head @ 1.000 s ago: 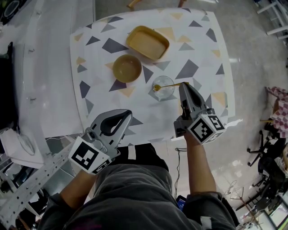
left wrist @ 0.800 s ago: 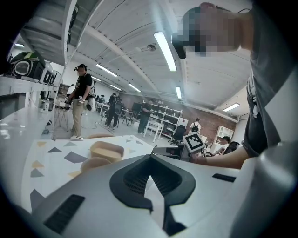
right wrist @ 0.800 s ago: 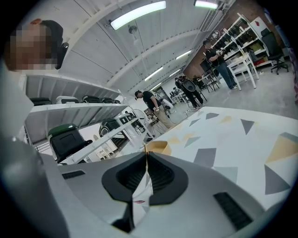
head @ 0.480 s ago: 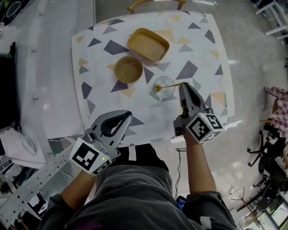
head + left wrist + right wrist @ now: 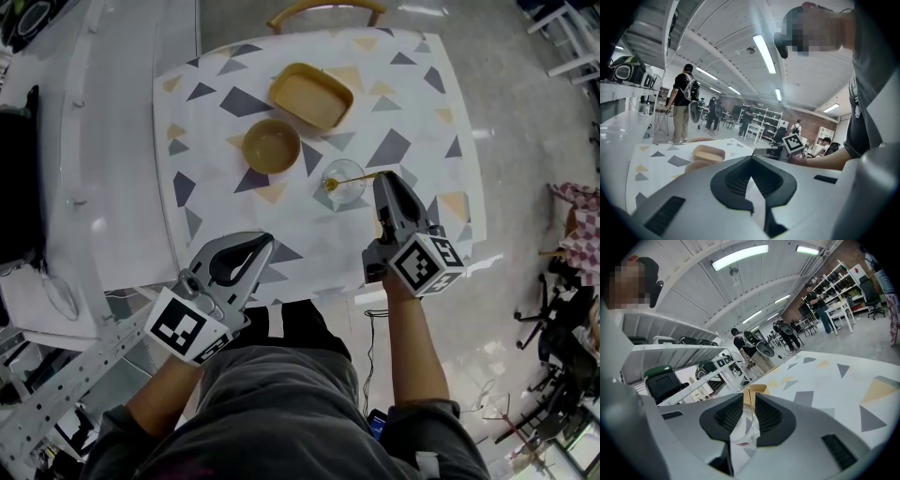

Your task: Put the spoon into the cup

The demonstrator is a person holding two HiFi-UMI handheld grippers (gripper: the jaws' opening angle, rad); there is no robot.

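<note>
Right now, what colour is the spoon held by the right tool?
Golden yellow; the spoon shows best in the head view, at the clear cup.

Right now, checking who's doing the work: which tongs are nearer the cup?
Right. The right tongs sit just beside the cup, shut on the spoon reaching over it. The left tongs hang at the table's near edge, farther off.

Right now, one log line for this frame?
right gripper: jaws shut on spoon | spoon tip over cup mouth | left gripper: jaws shut, empty
</note>
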